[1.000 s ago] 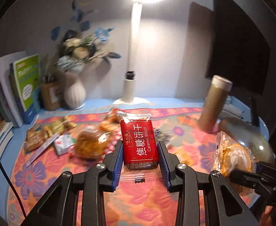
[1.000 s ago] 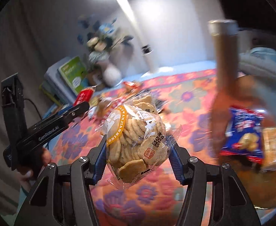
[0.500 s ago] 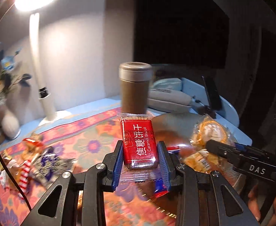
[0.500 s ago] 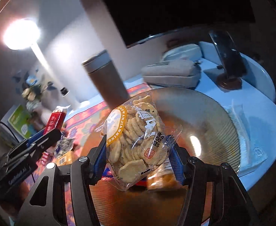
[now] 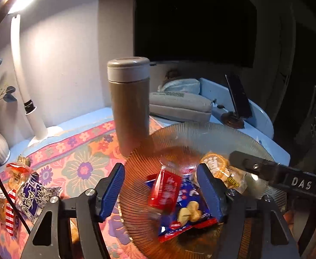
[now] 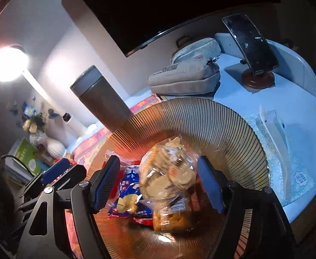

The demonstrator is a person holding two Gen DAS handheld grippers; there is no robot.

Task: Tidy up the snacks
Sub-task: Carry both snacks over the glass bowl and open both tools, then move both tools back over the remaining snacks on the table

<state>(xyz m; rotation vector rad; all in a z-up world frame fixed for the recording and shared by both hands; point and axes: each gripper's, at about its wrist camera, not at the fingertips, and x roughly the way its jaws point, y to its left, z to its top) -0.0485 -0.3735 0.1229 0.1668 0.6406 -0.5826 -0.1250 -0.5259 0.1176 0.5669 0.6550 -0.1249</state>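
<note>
Surface: a floral cloth (image 5: 80,161) lies on a pale blue table (image 6: 298,112); a lamp (image 6: 7,64) glares at the wall
Dish: a ribbed amber glass dish (image 6: 211,118) sits beside a brown flask (image 5: 130,108)
My left claw (image 5: 158,192): jaws opening; the red biscuit pack (image 5: 164,190) is loose between them, tilted, blurred, over the blue packet (image 5: 190,213) in the dish
My right claw (image 6: 158,185): jaws opening; the clear bag of round crackers (image 6: 168,174) is free of the pads, inside the dish
Leftovers: more wrapped snacks (image 5: 28,192) wait on the cloth
</note>
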